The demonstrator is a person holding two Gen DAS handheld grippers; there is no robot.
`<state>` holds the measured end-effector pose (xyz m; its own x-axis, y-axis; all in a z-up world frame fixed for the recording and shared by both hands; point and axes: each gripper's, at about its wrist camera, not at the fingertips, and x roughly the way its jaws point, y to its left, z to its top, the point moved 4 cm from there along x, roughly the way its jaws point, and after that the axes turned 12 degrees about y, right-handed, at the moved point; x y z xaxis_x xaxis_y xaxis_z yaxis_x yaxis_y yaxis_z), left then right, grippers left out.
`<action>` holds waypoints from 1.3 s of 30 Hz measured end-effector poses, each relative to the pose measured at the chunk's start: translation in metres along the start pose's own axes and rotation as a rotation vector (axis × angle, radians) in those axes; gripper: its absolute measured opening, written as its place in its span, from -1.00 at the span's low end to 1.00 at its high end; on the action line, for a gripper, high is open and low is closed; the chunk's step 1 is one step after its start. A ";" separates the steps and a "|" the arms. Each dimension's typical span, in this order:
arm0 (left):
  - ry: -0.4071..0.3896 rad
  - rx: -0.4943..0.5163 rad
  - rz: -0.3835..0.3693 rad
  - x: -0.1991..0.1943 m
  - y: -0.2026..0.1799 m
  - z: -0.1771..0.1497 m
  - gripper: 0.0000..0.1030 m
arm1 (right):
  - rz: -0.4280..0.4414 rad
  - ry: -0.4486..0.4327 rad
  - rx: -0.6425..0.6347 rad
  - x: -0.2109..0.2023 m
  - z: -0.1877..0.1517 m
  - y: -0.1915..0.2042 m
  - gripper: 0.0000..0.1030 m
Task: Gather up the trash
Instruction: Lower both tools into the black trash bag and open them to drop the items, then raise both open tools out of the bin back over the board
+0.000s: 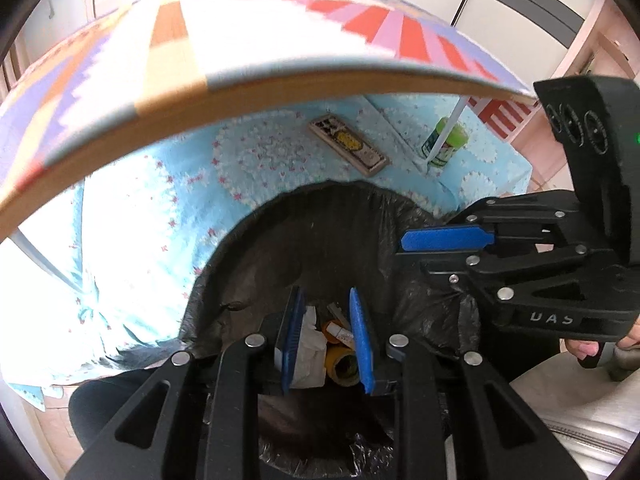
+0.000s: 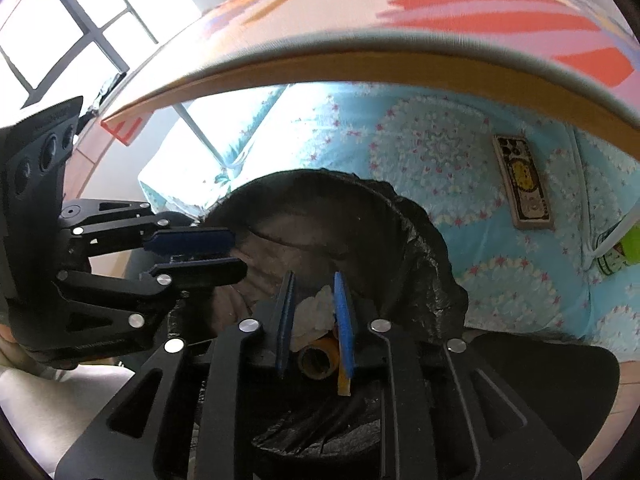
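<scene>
Both held over the black-lined bin (image 1: 320, 216), left gripper (image 1: 328, 336) and right gripper (image 2: 314, 316) parted, gripping nothing. Down inside: crumpled tissue (image 1: 310, 344) beside yellow tape roll (image 1: 344, 364), lying on its side, hole facing up toward the cameras

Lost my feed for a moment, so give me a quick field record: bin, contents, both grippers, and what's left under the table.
bin: black-lined, open
contents: tissue, tape roll, small tube
left gripper: over bin, open, empty
right gripper: over bin, open, empty
under table: flat box, green can on blue cloth
</scene>
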<state>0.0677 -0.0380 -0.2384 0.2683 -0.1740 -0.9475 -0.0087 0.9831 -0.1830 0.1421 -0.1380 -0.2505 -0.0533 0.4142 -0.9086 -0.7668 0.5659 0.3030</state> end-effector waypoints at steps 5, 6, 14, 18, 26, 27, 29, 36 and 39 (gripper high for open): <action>-0.042 0.005 0.015 -0.020 0.000 0.001 -0.56 | -0.008 -0.024 -0.022 -0.012 0.003 0.006 -0.60; -0.052 0.007 0.022 -0.025 0.000 0.002 -0.56 | -0.010 -0.031 -0.027 -0.015 0.003 0.007 -0.60; -0.129 0.060 0.025 -0.061 -0.008 0.008 -0.56 | -0.042 -0.111 -0.064 -0.049 0.013 0.012 -0.60; -0.167 0.081 0.040 -0.079 -0.010 0.014 -0.56 | -0.045 -0.144 -0.074 -0.065 0.019 0.012 -0.60; -0.232 0.098 0.078 -0.107 -0.006 0.035 -0.56 | -0.073 -0.220 -0.092 -0.094 0.038 0.006 -0.35; -0.239 0.098 0.082 -0.111 -0.005 0.039 -0.56 | -0.077 -0.228 -0.094 -0.097 0.041 0.006 -0.32; -0.256 0.090 0.094 -0.117 0.001 0.048 -0.56 | -0.086 -0.247 -0.099 -0.104 0.050 0.003 -0.24; -0.298 0.081 0.134 -0.132 0.019 0.083 -0.55 | -0.127 -0.284 -0.117 -0.120 0.081 -0.008 -0.22; -0.307 0.068 0.148 -0.136 0.029 0.095 -0.56 | -0.148 -0.295 -0.127 -0.125 0.091 -0.011 -0.21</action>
<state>0.1225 0.0198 -0.0900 0.5462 -0.0138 -0.8376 -0.0075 0.9997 -0.0214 0.2154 -0.1313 -0.1143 0.2370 0.5328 -0.8124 -0.8268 0.5497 0.1193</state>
